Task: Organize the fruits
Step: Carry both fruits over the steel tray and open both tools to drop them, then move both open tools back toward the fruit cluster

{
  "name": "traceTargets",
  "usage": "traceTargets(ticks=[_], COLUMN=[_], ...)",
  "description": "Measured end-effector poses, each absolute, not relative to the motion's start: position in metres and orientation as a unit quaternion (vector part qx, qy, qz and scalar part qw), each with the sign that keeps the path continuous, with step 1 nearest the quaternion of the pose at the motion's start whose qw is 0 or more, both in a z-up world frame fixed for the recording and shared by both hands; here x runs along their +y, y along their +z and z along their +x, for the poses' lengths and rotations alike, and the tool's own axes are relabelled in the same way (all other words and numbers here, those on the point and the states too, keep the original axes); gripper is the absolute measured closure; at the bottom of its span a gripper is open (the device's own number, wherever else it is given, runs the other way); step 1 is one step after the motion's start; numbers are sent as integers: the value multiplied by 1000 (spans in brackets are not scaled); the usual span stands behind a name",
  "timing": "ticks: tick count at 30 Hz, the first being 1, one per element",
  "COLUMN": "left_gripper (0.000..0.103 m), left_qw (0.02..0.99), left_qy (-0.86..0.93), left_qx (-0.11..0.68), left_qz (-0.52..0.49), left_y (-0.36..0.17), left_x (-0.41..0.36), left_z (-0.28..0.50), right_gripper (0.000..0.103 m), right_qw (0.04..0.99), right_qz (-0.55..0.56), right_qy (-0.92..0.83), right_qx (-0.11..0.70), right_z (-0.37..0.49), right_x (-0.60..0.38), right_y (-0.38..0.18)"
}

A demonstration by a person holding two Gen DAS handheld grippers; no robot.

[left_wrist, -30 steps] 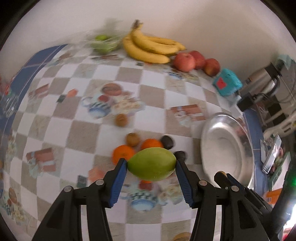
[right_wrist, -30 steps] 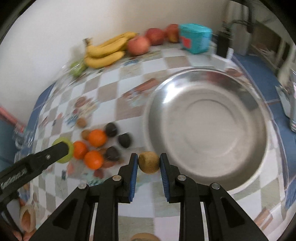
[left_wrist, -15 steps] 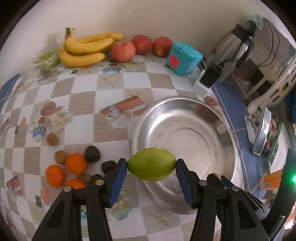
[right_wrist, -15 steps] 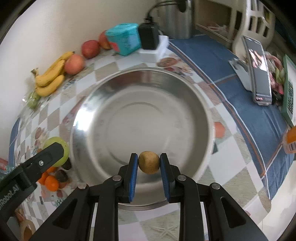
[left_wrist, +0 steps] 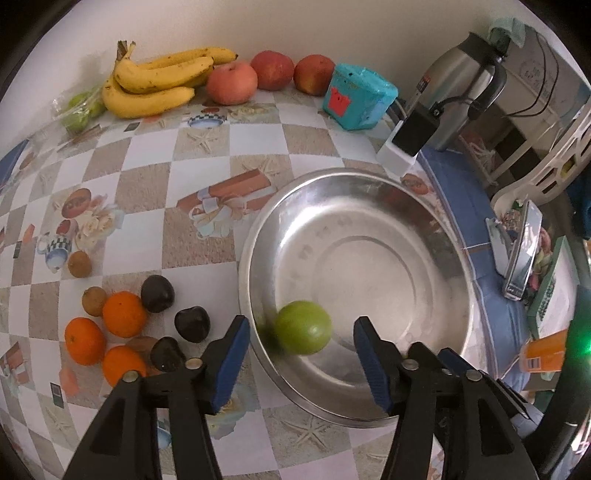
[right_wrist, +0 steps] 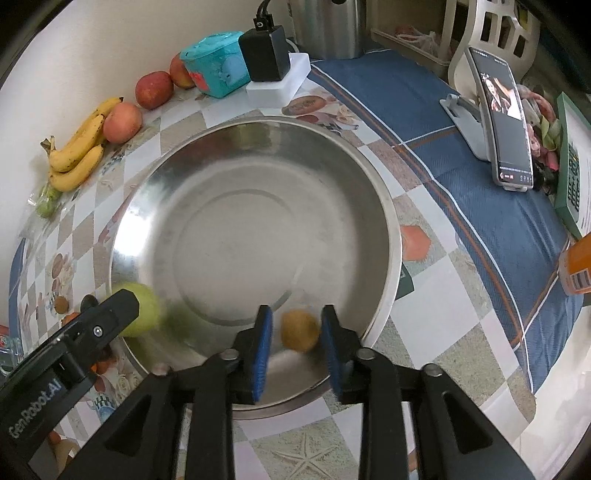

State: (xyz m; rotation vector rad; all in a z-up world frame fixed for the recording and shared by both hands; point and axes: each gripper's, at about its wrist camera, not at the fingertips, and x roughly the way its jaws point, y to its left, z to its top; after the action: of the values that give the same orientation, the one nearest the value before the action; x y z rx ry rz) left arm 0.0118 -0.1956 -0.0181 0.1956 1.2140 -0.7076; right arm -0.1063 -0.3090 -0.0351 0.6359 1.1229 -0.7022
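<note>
Now 2 loose fruits (left_wrist: 303,327) in bowl (left_wrist: 424,206)

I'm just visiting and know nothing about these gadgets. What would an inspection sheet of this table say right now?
Surface: checkered tablecloth with printed pictures.
Job's things: metal bowl holds a green fruit and a small brown fruit. Oranges and dark fruits lie left of the bowl; bananas and apples by the wall.
Clutter: teal box, phone on a stand, kettle.
Grippers: left gripper opening, green fruit between the jaws, untouched; right gripper opening, brown fruit between the jaws, untouched.
Cables: black charger in a white socket block.
Surroundings: pale wall behind.
</note>
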Motion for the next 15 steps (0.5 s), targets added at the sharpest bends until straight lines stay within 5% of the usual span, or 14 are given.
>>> traceTargets(ticks=[6,8,12,15], left_gripper=[34,29,22,4], left_qw=[770,781,804,817], left_qy=[-311,-294,-253,-216], left_qx=[551,544,529,522], left_qz=[85,92,100,111], left_y=[-7,-5,-1,-3], left_x=[-182,-175,-152,-135], left_z=[16,20,30,38], right_gripper=[60,45,41,31], right_qw=[748,751,759,765], right_qz=[290,293,285,272], right_qy=[-317,-313,-304,-294], right_qx=[505,502,501,505], right_z=[-107,-106,-103,-98], right_x=[-309,-308,-303,-296], right_y=[-30,-28,-25,-25])
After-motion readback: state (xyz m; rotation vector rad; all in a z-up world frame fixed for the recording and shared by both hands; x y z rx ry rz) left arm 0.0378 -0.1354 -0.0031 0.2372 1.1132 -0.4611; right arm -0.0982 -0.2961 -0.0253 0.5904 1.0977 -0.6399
